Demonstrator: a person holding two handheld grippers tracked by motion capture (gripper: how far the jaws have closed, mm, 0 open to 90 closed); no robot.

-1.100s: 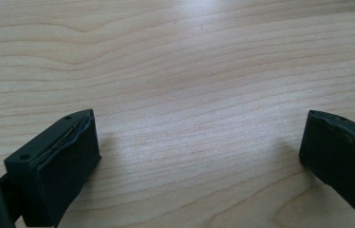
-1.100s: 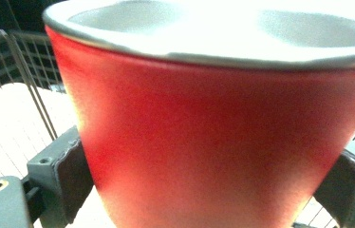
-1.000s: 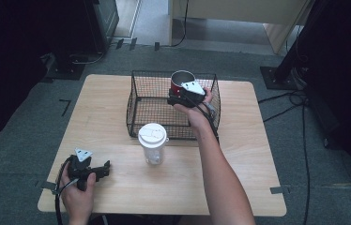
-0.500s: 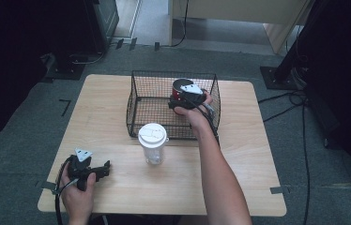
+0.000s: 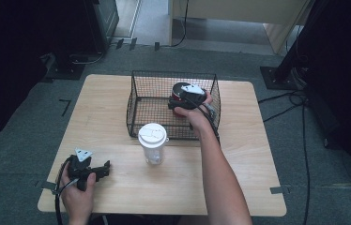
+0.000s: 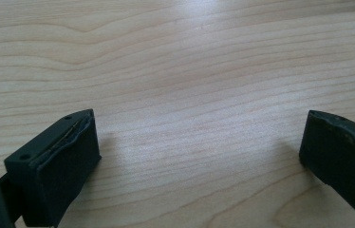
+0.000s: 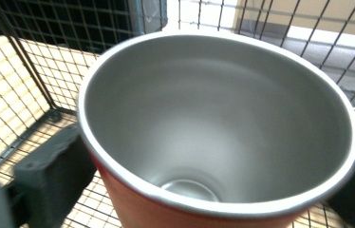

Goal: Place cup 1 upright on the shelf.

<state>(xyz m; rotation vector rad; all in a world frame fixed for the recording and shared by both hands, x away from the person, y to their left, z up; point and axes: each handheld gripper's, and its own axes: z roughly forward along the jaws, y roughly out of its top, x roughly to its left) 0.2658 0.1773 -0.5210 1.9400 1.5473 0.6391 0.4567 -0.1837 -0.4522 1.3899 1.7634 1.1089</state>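
Red cup between the right jaws, inside the wire basket

Cup (image 7: 218, 128) with a red outside and a bare metal inside stands upright in the wire basket (image 5: 141, 101), in its right half, nearer to the far wall than to the near one. The right gripper (image 5: 183, 98) reaches into the basket from above the near right part, and the person's right hand (image 5: 194, 110) holds it there. In the right gripper view the cup sits directly between the two black jaws: one jaw lies against the left side of the red wall, below the rim, and the other jaw shows at the right side. The jaws are as wide as the cup and appear closed on it, so the right gripper grasps the cup. The cup's mouth opens toward the camera, and the mesh floor of the basket is seen under it.

The left gripper (image 5: 99, 169) rests low over the table (image 5: 258, 154), near the front left corner, held by the left hand (image 5: 77, 192). In the left gripper view its jaws stand far apart, released, with bare wood between them; they hold nothing.

A clear plastic cup with a white lid (image 5: 152, 142) stands on the table just in front of the basket's near wall, well apart from both grippers.
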